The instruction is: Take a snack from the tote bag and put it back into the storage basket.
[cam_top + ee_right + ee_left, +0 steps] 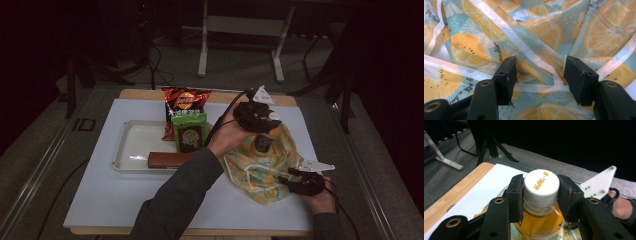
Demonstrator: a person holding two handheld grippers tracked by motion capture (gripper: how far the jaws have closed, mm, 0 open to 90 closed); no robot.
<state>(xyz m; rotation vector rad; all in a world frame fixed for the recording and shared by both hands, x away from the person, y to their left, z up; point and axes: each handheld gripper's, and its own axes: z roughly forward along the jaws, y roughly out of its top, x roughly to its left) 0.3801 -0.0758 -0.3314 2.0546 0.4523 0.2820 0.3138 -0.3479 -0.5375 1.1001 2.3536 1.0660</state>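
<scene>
One bottle is sitting in the left claw. Beside it are lying one bag, one tray, two snack packets and one brown bar.

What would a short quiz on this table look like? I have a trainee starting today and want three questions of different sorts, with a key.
1. True or false: the left gripper grips the bottle at its white cap.
2. Multiple choice: what lies under the right gripper? A) the white tray B) the lemon-print bag C) the red chip packet
3. Fill in: the green packet leans in the tray beside a flat ____ bar.

Key:
1. True; both fingers press on the cap's sides.
2. B; its fingers stand apart over a white strap, not closed on it.
3. Brown.
</scene>
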